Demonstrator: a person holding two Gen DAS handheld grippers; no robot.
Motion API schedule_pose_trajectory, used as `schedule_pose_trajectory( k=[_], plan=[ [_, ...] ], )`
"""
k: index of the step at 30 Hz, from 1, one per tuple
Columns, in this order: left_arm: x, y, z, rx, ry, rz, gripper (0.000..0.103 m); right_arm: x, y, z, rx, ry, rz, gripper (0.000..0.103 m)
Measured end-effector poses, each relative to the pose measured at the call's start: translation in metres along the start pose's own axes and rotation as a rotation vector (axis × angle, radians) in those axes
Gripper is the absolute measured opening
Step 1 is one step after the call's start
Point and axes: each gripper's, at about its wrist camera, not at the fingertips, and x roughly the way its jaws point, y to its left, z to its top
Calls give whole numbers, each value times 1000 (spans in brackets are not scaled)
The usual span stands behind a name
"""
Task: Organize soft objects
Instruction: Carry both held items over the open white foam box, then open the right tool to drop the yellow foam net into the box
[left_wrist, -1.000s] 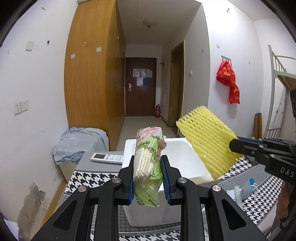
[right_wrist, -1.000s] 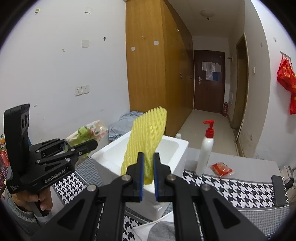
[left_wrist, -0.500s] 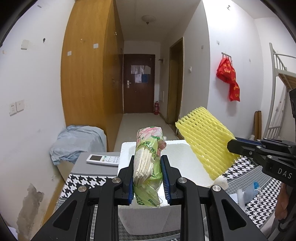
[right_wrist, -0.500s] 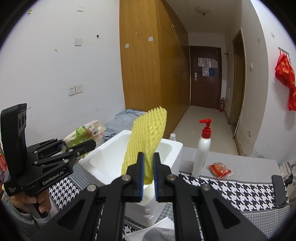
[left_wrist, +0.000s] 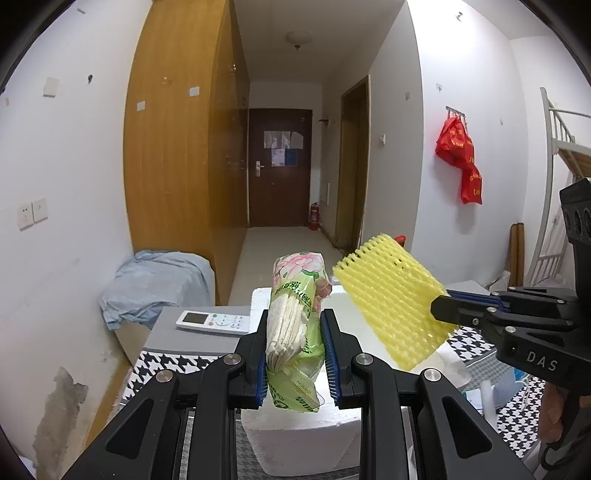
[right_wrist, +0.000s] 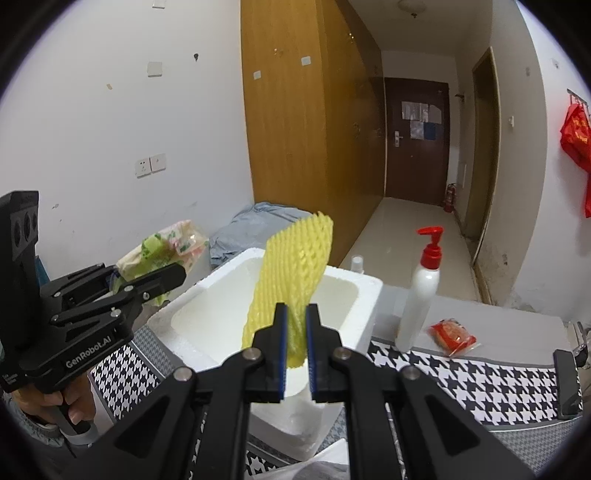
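My left gripper (left_wrist: 294, 356) is shut on a green and pink tissue pack (left_wrist: 295, 325), held upright above the near edge of a white foam box (left_wrist: 295, 439). In the right wrist view the left gripper (right_wrist: 162, 278) and the tissue pack (right_wrist: 166, 247) are at the box's left side. My right gripper (right_wrist: 295, 349) is shut on a yellow foam net sleeve (right_wrist: 295, 273), held over the open foam box (right_wrist: 365, 295). In the left wrist view the right gripper (left_wrist: 443, 299) holds the yellow sleeve (left_wrist: 391, 299) at the right.
A white remote (left_wrist: 212, 322) lies on the grey table behind the box. A white pump bottle with a red top (right_wrist: 423, 291) and a red packet (right_wrist: 452, 332) stand right of the box. A houndstooth cloth (right_wrist: 480, 384) covers the table. Blue fabric (left_wrist: 155, 280) lies at the far left.
Both grippers have moved forward toward the foam box, which now sits closer and lower in both views. Each still holds its object.
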Motion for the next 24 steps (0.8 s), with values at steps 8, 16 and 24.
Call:
schedule_pose_trajectory(
  k=[8, 16, 24],
  plan=[
    [-1, -2, 1, 6, -1, 2, 26, 4, -1, 2, 22, 13, 27, 14],
    [-2, -2, 1, -2, 1, 11, 26, -8, 7, 0, -6, -28, 20, 65],
    [1, -6, 3, 6, 10, 10, 26, -24, 1, -4, -14, -84, -15, 98]
  ],
)
